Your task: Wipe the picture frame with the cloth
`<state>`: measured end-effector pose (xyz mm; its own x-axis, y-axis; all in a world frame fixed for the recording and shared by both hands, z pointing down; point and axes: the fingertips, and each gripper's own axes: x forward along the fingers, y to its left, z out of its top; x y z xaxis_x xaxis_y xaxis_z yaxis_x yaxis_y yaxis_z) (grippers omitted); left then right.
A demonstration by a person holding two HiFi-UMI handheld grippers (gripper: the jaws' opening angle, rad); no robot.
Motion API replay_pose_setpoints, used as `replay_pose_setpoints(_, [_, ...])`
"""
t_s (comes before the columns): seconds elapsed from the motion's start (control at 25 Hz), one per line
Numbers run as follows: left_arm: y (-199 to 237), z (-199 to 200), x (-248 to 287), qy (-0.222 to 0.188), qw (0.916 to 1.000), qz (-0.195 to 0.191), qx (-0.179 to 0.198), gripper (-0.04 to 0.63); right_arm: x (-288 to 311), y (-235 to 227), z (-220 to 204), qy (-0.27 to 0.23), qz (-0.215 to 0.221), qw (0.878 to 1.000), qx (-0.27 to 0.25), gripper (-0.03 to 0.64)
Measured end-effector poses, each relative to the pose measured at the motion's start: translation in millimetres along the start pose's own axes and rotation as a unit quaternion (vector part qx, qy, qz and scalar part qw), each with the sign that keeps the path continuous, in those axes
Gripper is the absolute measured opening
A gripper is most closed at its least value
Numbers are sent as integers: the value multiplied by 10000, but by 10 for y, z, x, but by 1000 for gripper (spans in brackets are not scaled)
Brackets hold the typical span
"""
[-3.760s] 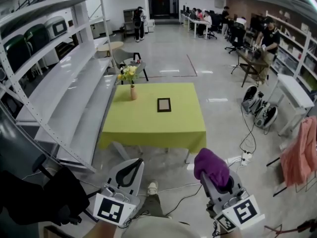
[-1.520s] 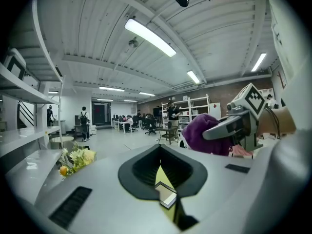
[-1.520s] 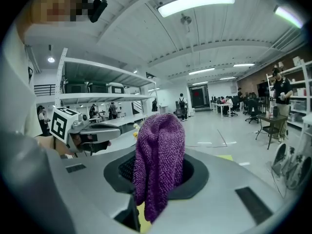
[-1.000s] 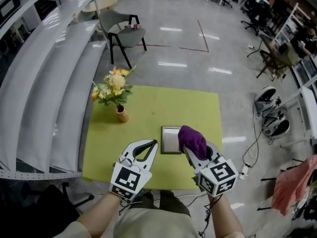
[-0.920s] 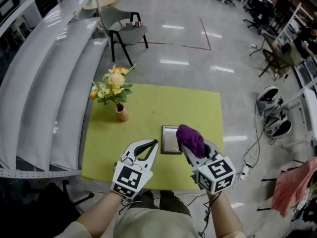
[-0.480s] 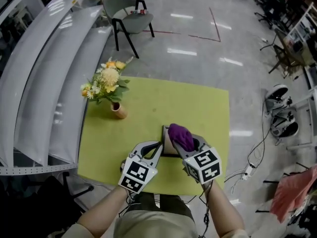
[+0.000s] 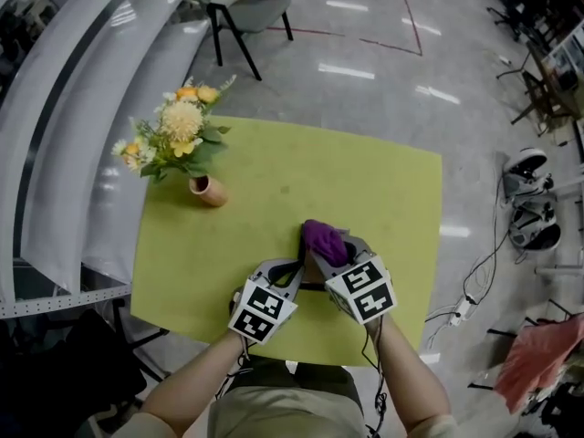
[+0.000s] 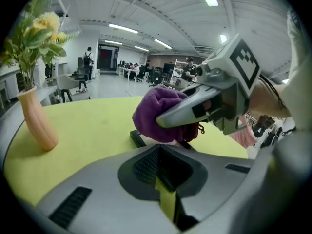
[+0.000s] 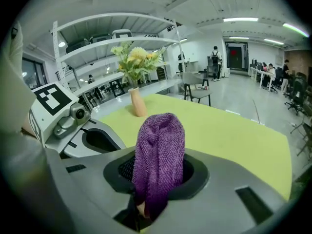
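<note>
both bare forearms reach in over the near edge of the desk [image 7: 274, 167] and converge near that edge's middle. the right gripper [image 7: 336, 250] tilts down, its jaws clamped on a purple terry cloth [image 7: 323, 239], nubby and bunched into a rounded lump, pressed on the dark flat picture frame [image 8: 137, 137]. the left gripper [image 7: 296, 265], smooth grey plastic, sits just beside it, jaws closed together with nothing between them. a slim tan vase [image 7: 209, 191] of yellow flowers stands toward the left edge on the yellow-green cover.
</note>
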<state>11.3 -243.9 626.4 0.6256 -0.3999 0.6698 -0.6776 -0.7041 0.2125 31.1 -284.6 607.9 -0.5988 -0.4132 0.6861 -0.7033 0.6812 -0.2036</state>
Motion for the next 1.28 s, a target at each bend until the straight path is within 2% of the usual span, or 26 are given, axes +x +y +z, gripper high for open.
replay_pose_setpoints(0.2, [10,-203,193,295,9995,-34,-51,6,214,8,-186,227,225,9992,-241,112])
replay_pose_setpoints(0.36, [19,-272,244,265,9994,-24,-209,8,333,17,-315,358,282,9986,-258,112])
replay_pose_setpoints(0.52, [49,-276,261,124,9990,-89,-432,8,408,-22,-449,545,109,9970,-541,112])
replay_pose_setpoints(0.92, [48,-286,262,366,9973,-169,-615,6,183,-357,-608,860,-493,9933,-588,110])
replay_pose_setpoints(1.04, [61,-299,251,321,9961,-200,-799,6,45,-517,-662,902,-732,9924,-404,110])
replay_pose_setpoints(1.12, [51,-298,247,286,9953,-224,-898,6,-88,-636,-702,906,-883,9919,-109,110])
replay_pose_setpoints(1.28, [54,-280,248,196,9963,-173,-816,6,-296,-692,-607,634,-951,9930,285,109])
